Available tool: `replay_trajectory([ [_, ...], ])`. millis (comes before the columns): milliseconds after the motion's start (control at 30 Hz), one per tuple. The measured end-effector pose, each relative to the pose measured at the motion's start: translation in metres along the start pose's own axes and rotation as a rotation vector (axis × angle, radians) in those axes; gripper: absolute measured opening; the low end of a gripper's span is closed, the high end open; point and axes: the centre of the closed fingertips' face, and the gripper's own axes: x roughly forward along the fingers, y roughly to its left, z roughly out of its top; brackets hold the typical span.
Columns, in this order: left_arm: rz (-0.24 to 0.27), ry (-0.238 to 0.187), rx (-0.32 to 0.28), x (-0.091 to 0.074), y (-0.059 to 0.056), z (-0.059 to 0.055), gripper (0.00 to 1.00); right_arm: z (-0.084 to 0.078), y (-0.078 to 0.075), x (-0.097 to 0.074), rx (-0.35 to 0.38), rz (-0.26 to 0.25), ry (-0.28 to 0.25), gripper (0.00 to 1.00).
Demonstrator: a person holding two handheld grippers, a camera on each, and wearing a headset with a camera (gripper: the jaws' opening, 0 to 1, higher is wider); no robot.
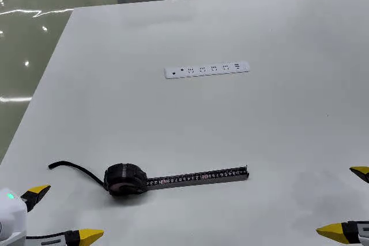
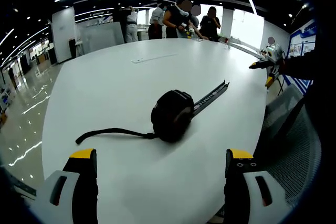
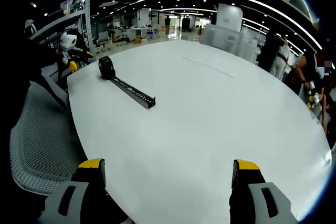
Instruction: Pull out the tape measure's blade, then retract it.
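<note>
A black tape measure (image 1: 124, 179) lies on the white table (image 1: 190, 119), near its front edge at the left. Its blade (image 1: 199, 176) is pulled out to the right, ending in a small hook. A black strap (image 1: 75, 169) trails off to the left of the case. My left gripper (image 1: 64, 212) is open at the bottom left, a short way in front of the case (image 2: 172, 115), touching nothing. My right gripper (image 1: 349, 201) is open at the bottom right, apart from the blade's tip (image 3: 149, 103). The case (image 3: 106, 67) lies farther off in the right gripper view.
A white power strip (image 1: 207, 69) lies flat in the middle of the table. The table's left edge drops to a glossy floor (image 1: 26, 38). Several people (image 2: 184, 18) stand at the far end. A grey mesh chair seat (image 3: 37, 150) sits beside the near edge.
</note>
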Motion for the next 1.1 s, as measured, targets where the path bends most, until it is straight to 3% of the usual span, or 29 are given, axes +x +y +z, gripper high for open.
replay_trajectory([
  [300, -0.004, 0.001, 0.008, -0.001, -0.005, -0.001, 0.99, -0.001, 0.003, -0.003, -0.012, 0.001, 0.003, 0.99],
  [467, 0.008, -0.013, 0.004, 0.0, -0.003, 0.005, 0.99, 0.0, 0.003, -0.004, -0.019, 0.004, 0.008, 0.99],
  [533, 0.044, -0.021, 0.026, 0.0, 0.003, 0.008, 0.99, 0.0, 0.001, -0.004, -0.03, 0.004, 0.016, 0.99],
  [600, 0.047, -0.023, 0.018, 0.0, 0.003, 0.009, 0.99, 0.002, 0.0, -0.005, -0.038, 0.003, 0.015, 0.99],
  [700, 0.045, -0.01, 0.0, 0.002, 0.003, 0.008, 0.99, 0.005, 0.0, -0.007, -0.059, 0.011, 0.017, 0.99],
  [733, 0.053, 0.019, 0.005, 0.004, 0.004, 0.004, 0.99, 0.006, 0.001, -0.007, -0.065, 0.016, 0.022, 0.99],
  [967, 0.05, 0.002, -0.046, 0.018, -0.001, 0.016, 0.99, 0.013, -0.003, -0.002, -0.11, 0.054, 0.072, 0.99],
  [1100, 0.049, -0.004, -0.064, 0.028, -0.01, 0.027, 0.99, 0.02, -0.002, 0.003, -0.145, 0.092, 0.1, 0.99],
])
